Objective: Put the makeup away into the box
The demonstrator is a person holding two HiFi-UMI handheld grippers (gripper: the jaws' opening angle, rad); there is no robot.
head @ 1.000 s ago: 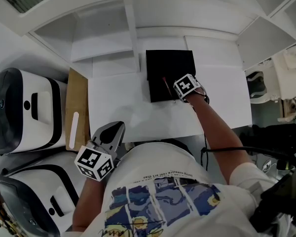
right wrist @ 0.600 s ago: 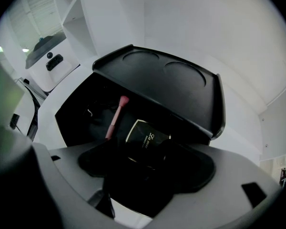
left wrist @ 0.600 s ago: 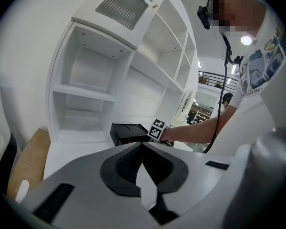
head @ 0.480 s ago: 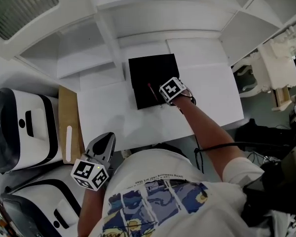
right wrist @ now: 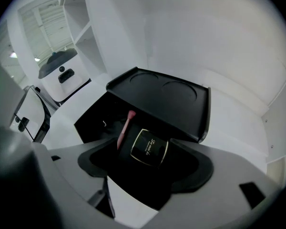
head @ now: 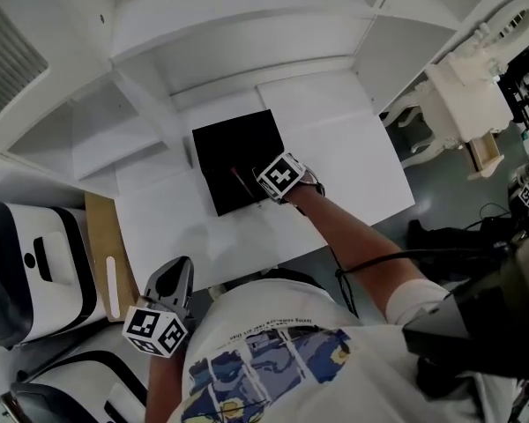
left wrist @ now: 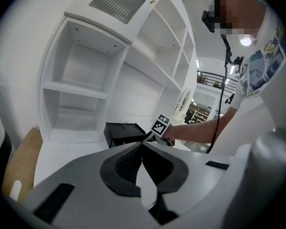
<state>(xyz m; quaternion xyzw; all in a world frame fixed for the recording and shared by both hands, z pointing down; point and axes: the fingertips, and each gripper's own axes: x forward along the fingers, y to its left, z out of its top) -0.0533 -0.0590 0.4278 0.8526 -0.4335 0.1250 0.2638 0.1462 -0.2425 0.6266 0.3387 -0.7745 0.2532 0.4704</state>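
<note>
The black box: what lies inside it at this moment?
Inside the black box a pink stick shows, and a gold-edged compact is held in the right tool at the opening. The tool and the dark interior hide the rest of the floor.

White desk (head: 353, 174) stood below white open shelving (head: 115, 139) — bright, even light. Wooden board (head: 97, 236) lay beside desk's left edge; ornate white chair (head: 458, 100) stood right, on grey floor (head: 441, 205).

Black box (head: 234, 148); pink stick (right wrist: 124, 128); black compact (right wrist: 149, 147), gold trim; white table (head: 353, 174); tan board (head: 95, 245).
</note>
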